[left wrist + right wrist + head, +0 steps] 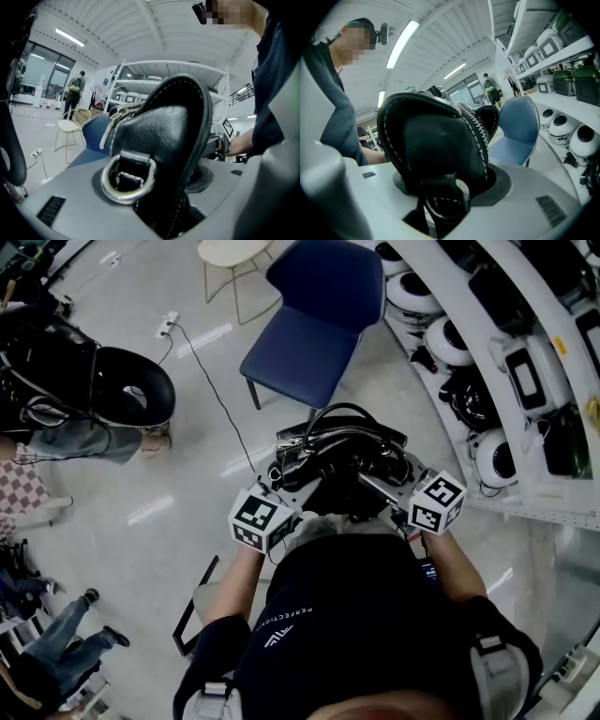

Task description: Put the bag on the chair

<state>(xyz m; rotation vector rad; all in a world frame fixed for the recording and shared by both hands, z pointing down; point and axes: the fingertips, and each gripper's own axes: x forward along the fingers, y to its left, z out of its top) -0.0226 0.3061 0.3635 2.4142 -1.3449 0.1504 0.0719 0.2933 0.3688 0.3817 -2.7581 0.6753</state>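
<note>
A black leather bag (342, 460) with looped handles hangs in the air just in front of me, held by its two ends. My left gripper (295, 488) is shut on the bag's left end. The left gripper view shows that end (164, 126) and its metal D-ring (129, 176) wedged between the jaws of the left gripper (154, 187). My right gripper (389, 488) is shut on the other end. In the right gripper view the zipped bag (436, 140) fills the jaws of the right gripper (445, 197). The blue chair (314, 320) stands beyond the bag with its seat bare.
A white wire chair (234, 254) stands behind the blue one. Curved white shelves (525, 427) with round white appliances (450, 338) run along the right. A cable (211, 390) lies across the floor. A person (94, 390) sits at the left, and another's legs (66, 634) show at lower left.
</note>
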